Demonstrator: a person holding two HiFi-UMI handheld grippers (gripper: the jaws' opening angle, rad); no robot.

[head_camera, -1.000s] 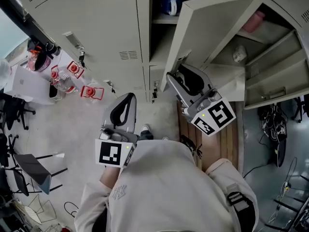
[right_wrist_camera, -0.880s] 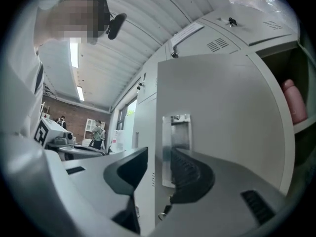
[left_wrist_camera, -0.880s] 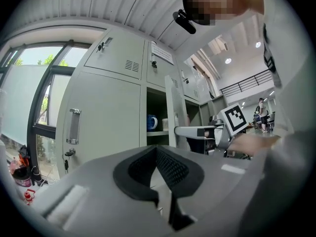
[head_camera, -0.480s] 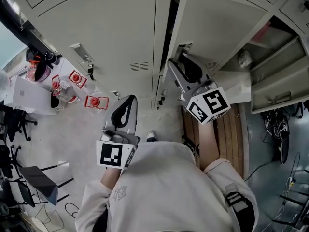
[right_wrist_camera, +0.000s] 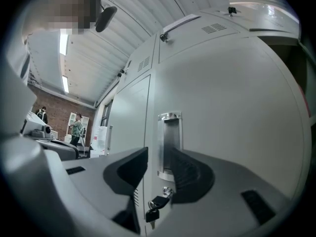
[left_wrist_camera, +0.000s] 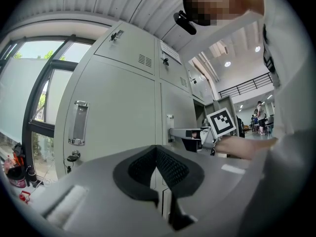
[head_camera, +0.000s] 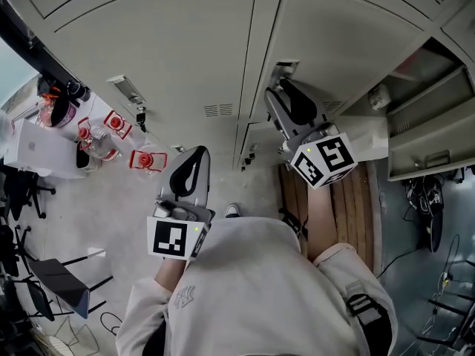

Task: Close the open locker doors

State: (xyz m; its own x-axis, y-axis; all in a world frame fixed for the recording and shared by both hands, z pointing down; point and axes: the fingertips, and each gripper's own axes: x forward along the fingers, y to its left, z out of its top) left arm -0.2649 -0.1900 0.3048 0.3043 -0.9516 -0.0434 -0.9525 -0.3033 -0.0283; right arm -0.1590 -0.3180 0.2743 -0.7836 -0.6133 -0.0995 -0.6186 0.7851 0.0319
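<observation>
The grey locker door (head_camera: 349, 43) now lies nearly flush with the row of lockers. My right gripper (head_camera: 280, 89) has its tips against that door just below the recessed metal handle (head_camera: 286, 69). In the right gripper view the door (right_wrist_camera: 232, 107) fills the frame. The handle (right_wrist_camera: 169, 142) shows through the gap of my open right gripper (right_wrist_camera: 158, 164), with nothing held. Keys (right_wrist_camera: 154, 206) hang from the lock under it. My left gripper (head_camera: 194, 150) hangs back from the lockers, low at my left side. Seen in its own view, the left gripper (left_wrist_camera: 157, 149) is shut and empty.
To the right another locker (head_camera: 415, 117) stands open, with shelves and a small white object (head_camera: 378, 95) inside. A wooden pallet (head_camera: 349, 199) lies under my right arm. Red-capped bottles (head_camera: 111, 128) stand at left. Chairs (head_camera: 52, 273) sit lower left and cables (head_camera: 430, 213) at far right.
The middle door has swung from half open to almost shut, with my right gripper following it in. The mug and shelf behind it are now hidden. The left gripper has hardly moved.
</observation>
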